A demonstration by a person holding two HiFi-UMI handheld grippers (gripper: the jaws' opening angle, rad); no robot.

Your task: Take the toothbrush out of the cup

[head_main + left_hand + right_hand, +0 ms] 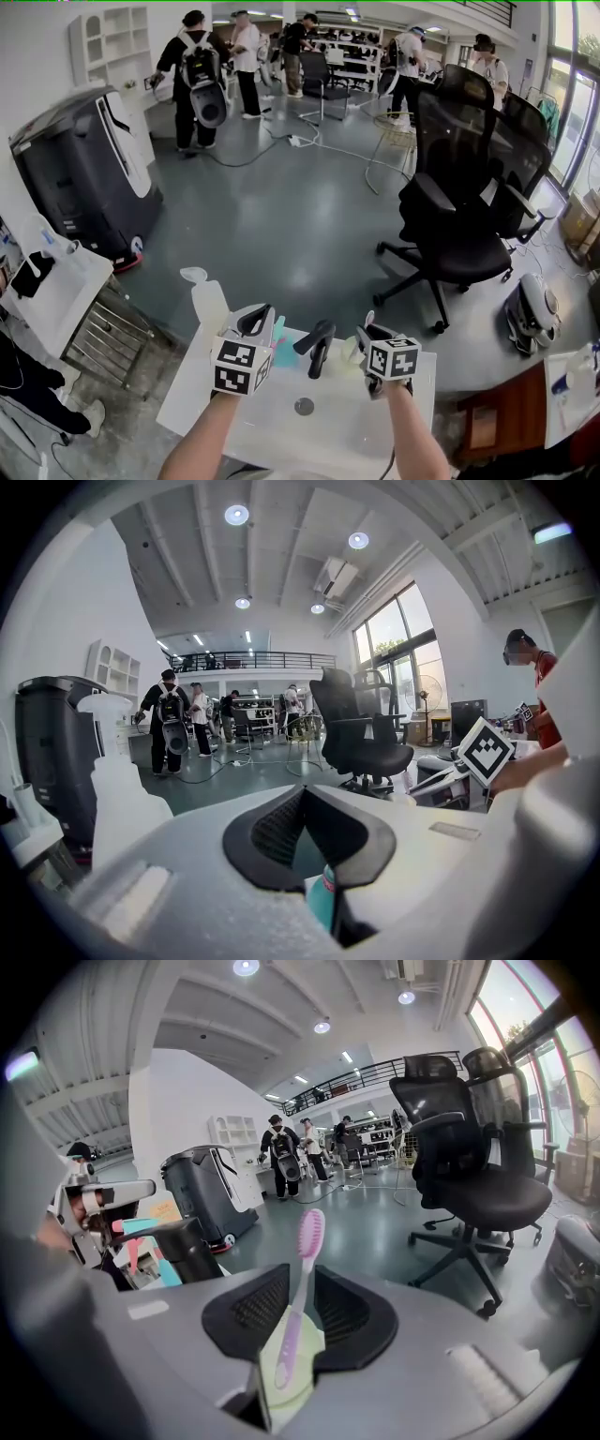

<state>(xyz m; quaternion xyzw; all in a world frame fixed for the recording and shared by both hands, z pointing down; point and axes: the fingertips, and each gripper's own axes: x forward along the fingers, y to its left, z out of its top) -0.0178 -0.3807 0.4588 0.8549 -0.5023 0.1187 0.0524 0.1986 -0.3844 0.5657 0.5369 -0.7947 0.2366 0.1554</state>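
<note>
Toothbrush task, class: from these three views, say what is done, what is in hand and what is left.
Done: the right gripper has the pink plastic toothbrush between its jaws. In hand: the grasp; whether the gripper presses on the handle is unclear. To do: the toothbrush stands in the pale green cup, so lifting it out remains. The left gripper holds a teal container.
</note>
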